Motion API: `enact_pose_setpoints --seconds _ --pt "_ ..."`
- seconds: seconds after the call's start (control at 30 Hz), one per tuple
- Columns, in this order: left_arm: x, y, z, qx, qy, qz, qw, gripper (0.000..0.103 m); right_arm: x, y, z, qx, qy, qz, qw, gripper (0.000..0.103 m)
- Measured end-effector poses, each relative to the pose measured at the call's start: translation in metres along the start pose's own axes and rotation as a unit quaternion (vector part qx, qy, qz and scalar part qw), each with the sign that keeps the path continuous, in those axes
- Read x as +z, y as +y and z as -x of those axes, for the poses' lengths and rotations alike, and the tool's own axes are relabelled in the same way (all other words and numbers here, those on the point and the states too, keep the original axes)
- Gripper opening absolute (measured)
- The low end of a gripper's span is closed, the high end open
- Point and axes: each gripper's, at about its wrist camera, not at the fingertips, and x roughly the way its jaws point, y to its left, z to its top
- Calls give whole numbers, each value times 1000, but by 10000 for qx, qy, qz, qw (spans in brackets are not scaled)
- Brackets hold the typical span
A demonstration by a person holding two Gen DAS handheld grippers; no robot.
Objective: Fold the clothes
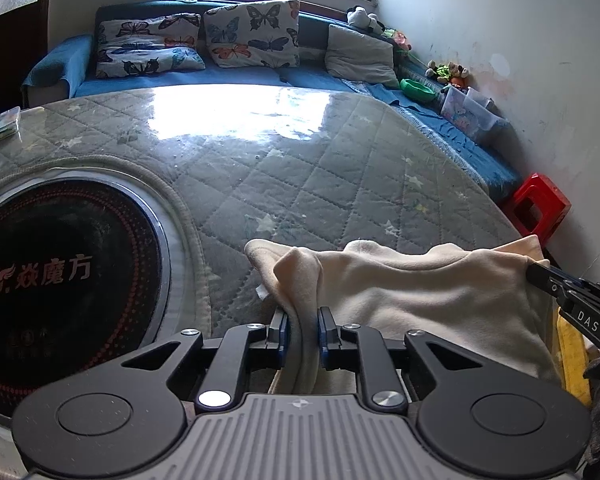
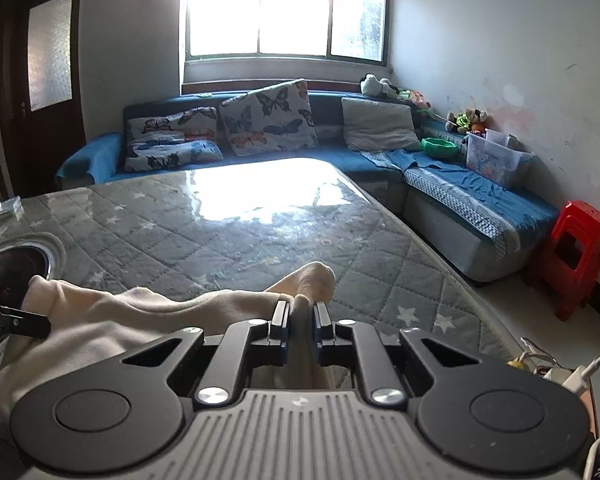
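Cream garment (image 1: 412, 300) (stretched for folding) hung pinched between your left gripper (image 1: 303, 330) and right gripper (image 2: 300, 322), twelve o'clock.

- Left gripper (image 1: 303, 326): jaws closed on a fold of the cream garment (image 1: 420, 292).
- Right gripper (image 2: 301, 322): jaws pinching the garment's opposite edge.

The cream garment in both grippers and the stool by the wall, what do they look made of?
The cream garment looks like soft fleece or brushed cotton: matte, slightly fuzzy, with thick rounded folds. The red stool looks like moulded plastic: glossy, one even colour, with cut-out sides. Both are judged by look alone.
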Motion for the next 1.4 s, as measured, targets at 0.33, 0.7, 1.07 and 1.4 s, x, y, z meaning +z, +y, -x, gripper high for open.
enact_pose_setpoints --seconds 0.33,0.7,1.07,1.4 --pt "-4 -2 -3 166 16 -208 9996 31 1 10 -11 194 154 19 9997 12" --pt "-12 2 5 381 -117 -491 9980 54 8 33 -33 856 387 -79 9955 23" --pt "-17 0 10 471 -220 -735 9959 67 9 54 -67 900 571 147 9942 23" --pt "-18 0 9 536 -219 -858 9946 73 15 74 -56 1480 522 412 9867 30"
